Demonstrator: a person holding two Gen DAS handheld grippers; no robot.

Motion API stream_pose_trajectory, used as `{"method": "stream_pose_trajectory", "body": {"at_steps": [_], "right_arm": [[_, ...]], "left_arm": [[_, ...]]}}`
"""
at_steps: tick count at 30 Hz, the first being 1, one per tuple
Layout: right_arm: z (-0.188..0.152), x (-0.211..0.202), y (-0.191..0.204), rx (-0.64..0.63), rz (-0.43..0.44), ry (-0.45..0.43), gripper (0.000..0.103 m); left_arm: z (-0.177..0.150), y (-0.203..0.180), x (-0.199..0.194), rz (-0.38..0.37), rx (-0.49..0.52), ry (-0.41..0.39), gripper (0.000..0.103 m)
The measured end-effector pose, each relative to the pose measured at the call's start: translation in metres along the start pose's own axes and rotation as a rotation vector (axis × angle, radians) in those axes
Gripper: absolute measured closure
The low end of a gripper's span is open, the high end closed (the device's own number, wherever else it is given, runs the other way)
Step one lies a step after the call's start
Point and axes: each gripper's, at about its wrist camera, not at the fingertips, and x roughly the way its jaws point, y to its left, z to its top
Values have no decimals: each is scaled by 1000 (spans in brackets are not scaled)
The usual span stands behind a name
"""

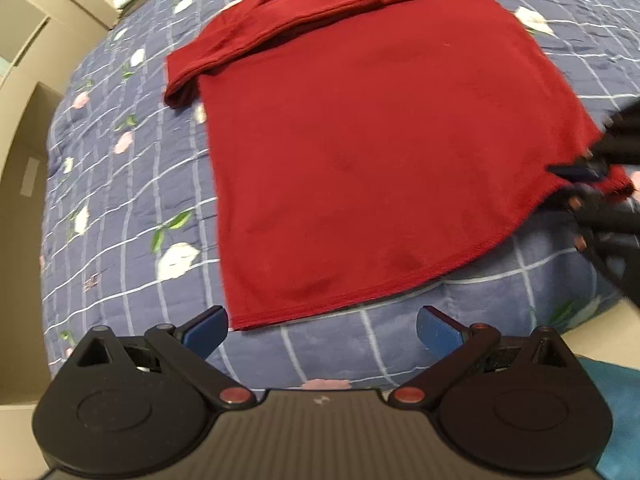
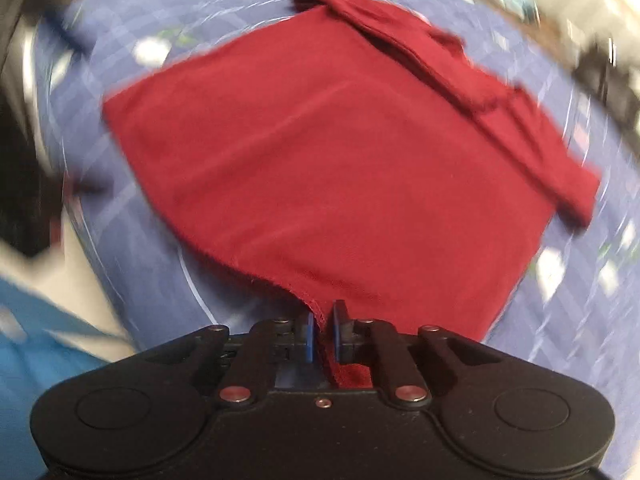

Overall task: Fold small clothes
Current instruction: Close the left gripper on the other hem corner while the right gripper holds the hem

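Left wrist view: red shirt [image 1: 360, 152] lies flat on quilt [image 1: 120, 208], sleeves folded across top. Left gripper [image 1: 322, 330] just below shirt hem, jaws wide, empty.

Right wrist view (blurry): right gripper [image 2: 323, 334] jaws narrow, pinching shirt's hem corner; rest of shirt flat on quilt.

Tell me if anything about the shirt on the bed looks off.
Nothing damaged. The red shirt lies flat on the quilt, sleeves folded across; only its hem corner is lifted, pinched by the right gripper.
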Motion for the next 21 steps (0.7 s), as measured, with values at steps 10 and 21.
{"method": "stream_pose_trajectory", "body": {"at_steps": [10, 21], "right_arm": [[38, -15, -69, 347, 190, 21, 94], [53, -26, -84, 289, 232, 41, 94]], "left_arm": [[14, -35, 8, -32, 94, -43, 1], [26, -40, 45, 148, 251, -118, 5]]}}
